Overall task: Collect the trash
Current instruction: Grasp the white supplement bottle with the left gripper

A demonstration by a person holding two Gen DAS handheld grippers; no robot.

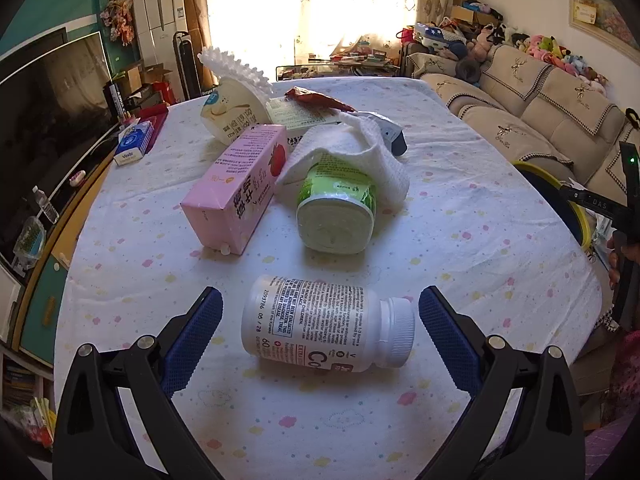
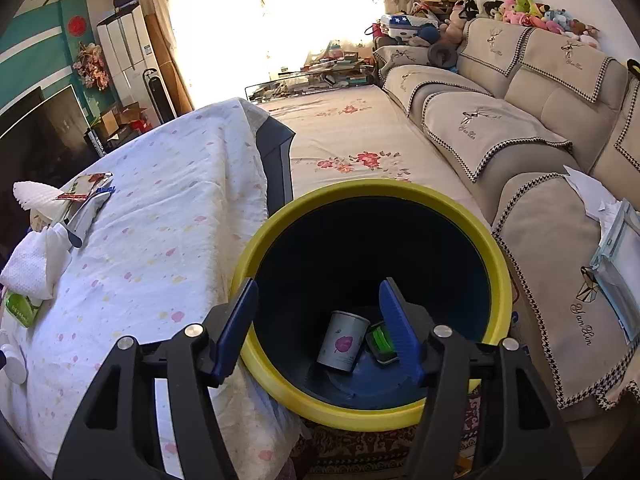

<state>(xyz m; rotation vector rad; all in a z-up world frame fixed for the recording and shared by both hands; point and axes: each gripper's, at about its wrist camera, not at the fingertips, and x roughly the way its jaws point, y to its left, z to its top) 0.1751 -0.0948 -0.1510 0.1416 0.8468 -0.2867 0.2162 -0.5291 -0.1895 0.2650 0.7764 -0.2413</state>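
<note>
Hovering Over the Pill Bottle, Bin Waiting

Hanging just above the tabletop, the left gripper is holding its jaws wide open, with the white pill bottle lying on its side between them, untouched. Behind it are sitting a pink carton and a green cup under a white cloth. Over the yellow-rimmed bin, the right gripper is standing open and empty; a paper cup is lying inside.
</note>
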